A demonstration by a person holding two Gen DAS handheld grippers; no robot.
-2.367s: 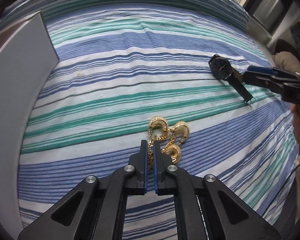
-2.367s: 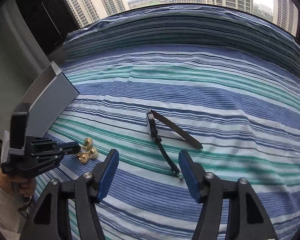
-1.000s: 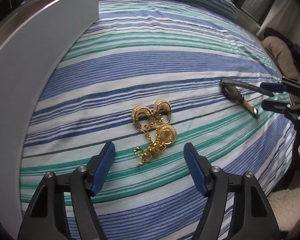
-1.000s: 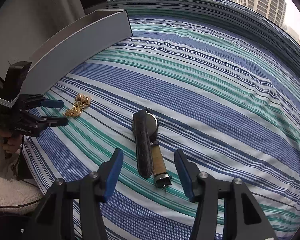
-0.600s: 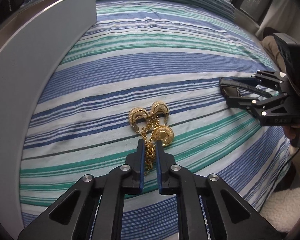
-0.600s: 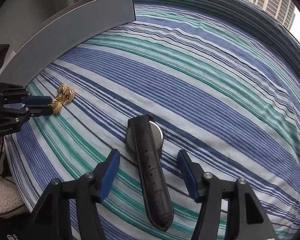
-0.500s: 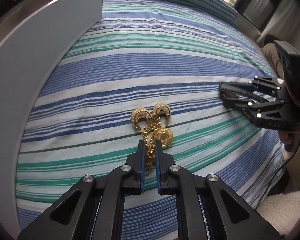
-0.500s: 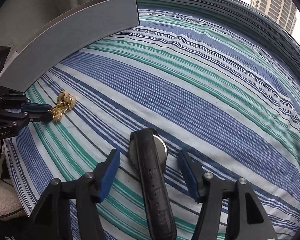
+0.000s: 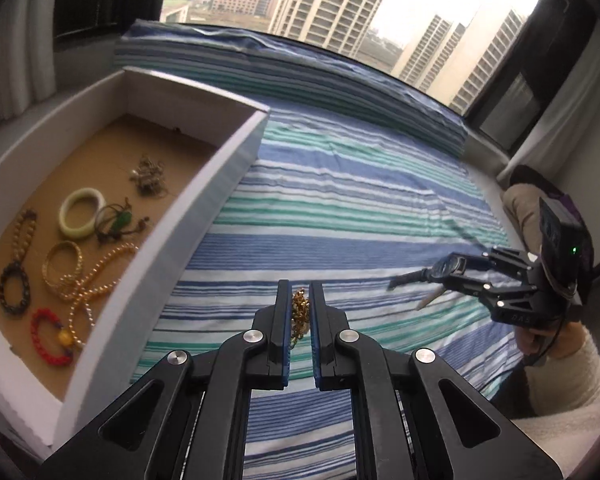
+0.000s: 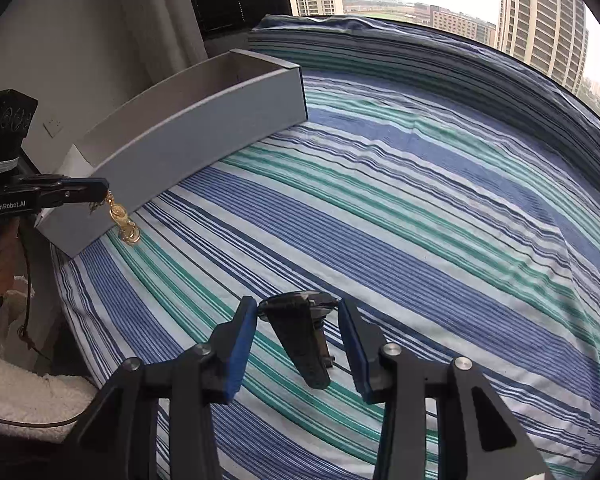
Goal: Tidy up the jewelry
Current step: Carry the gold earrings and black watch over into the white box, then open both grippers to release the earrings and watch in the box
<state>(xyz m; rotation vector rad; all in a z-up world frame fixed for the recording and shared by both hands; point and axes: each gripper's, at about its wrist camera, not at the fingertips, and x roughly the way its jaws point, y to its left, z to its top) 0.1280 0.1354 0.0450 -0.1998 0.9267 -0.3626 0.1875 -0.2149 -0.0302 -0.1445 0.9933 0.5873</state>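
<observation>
The white cardboard box with a brown floor sits at the bed's left edge. Just right of it, the left gripper pinches the gold chain jewelry; the right gripper's jaws grip the black leather-strapped watch farther right.

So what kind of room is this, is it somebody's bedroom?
Probably a bedroom, high up in an apartment block. There's a striped bedsheet spread over a bed, a big window showing tall towers outside, and a box of bracelets and beads beside it.
</observation>
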